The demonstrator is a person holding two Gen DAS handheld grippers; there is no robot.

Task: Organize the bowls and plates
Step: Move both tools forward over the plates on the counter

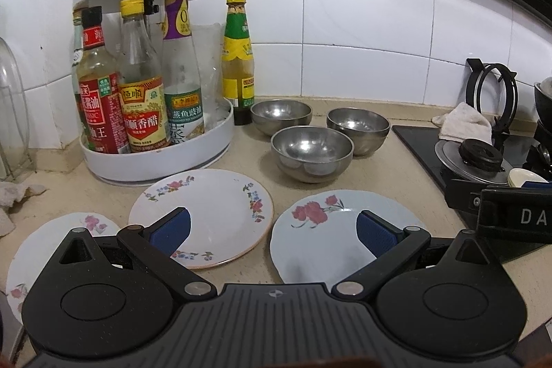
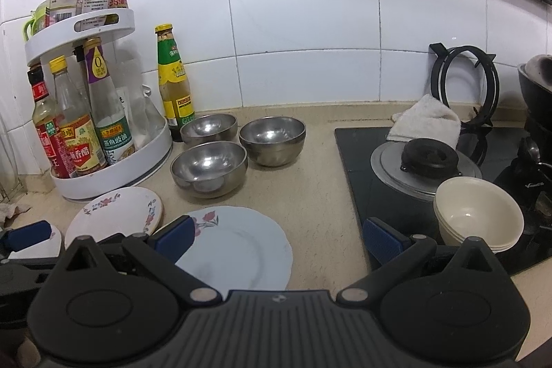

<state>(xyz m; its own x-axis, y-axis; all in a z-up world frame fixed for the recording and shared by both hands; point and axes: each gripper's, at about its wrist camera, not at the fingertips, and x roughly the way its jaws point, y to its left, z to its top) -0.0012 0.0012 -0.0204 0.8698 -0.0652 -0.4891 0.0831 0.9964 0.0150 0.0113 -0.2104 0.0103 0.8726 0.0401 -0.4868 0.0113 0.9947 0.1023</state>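
- We judged nothing gathered yet; left gripper (image 1: 272,230) and right gripper (image 2: 276,238) hung with jaws spread, empty (both above the counter).
- Next we needed a plate edge: the blue plate (image 1: 331,230) lay nearest; steel bowls (image 1: 312,154) waited behind.

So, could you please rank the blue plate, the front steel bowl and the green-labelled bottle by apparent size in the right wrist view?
1. Blue plate, though being nearest the camera inflates it.
2. Front steel bowl.
3. Green-labelled bottle; tall but narrow, and farthest away, so its place against the bowl is unsure.
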